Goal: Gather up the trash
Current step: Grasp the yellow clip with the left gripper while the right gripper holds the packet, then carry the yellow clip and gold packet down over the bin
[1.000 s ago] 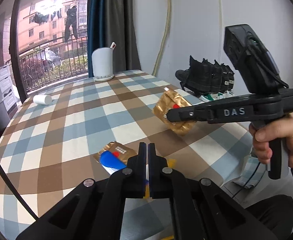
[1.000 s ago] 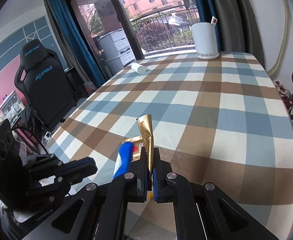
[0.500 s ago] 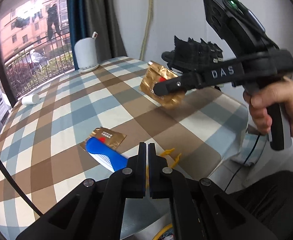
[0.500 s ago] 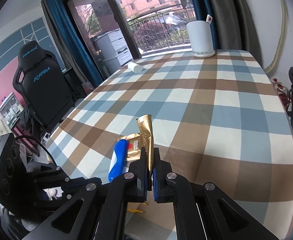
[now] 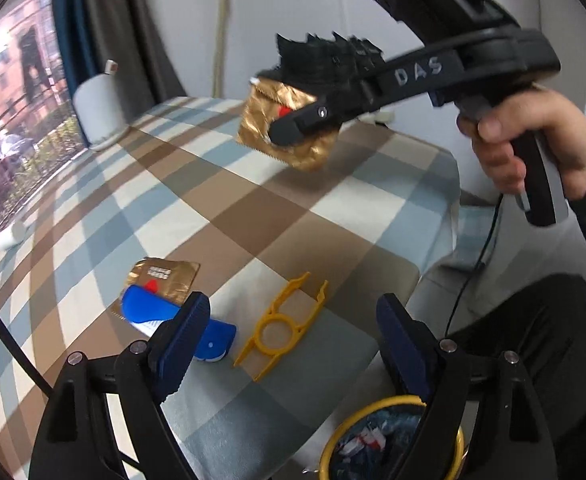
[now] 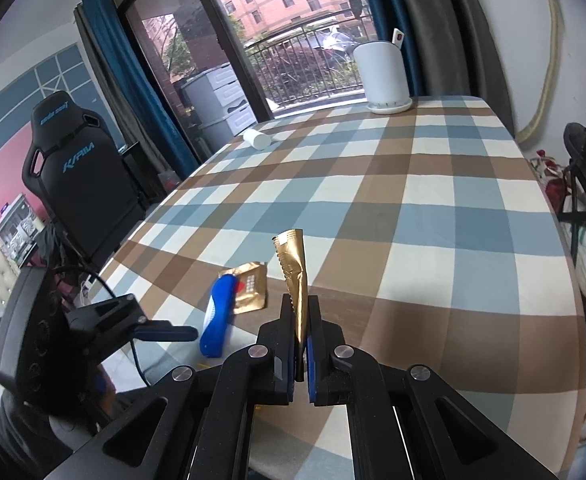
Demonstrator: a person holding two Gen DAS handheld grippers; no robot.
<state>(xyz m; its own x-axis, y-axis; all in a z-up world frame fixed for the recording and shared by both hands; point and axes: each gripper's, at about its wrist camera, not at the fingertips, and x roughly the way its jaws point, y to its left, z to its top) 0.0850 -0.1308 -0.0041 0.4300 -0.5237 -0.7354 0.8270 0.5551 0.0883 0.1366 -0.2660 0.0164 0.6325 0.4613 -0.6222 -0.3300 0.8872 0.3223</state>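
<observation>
We see the left gripper (image 5: pixel 289 332) with jaws opening and nothing between them, above the table's near edge, over a yellow plastic clip (image 5: pixel 281 328). Below it, a yellow-rimmed bin (image 5: pixel 389 440) is cut off; its contents are hard to make out. The right gripper (image 6: pixel 301 320) pinches a crinkled gold wrapper (image 6: pixel 293 276), held clear above the checked tablecloth (image 6: pixel 433 208). Near the edge lie another gold wrapper (image 5: pixel 165 282) and a blue-and-white packet (image 5: pixel 153 310), the packet overlapping it and partly hidden by a finger (image 5: pixel 181 336).
</observation>
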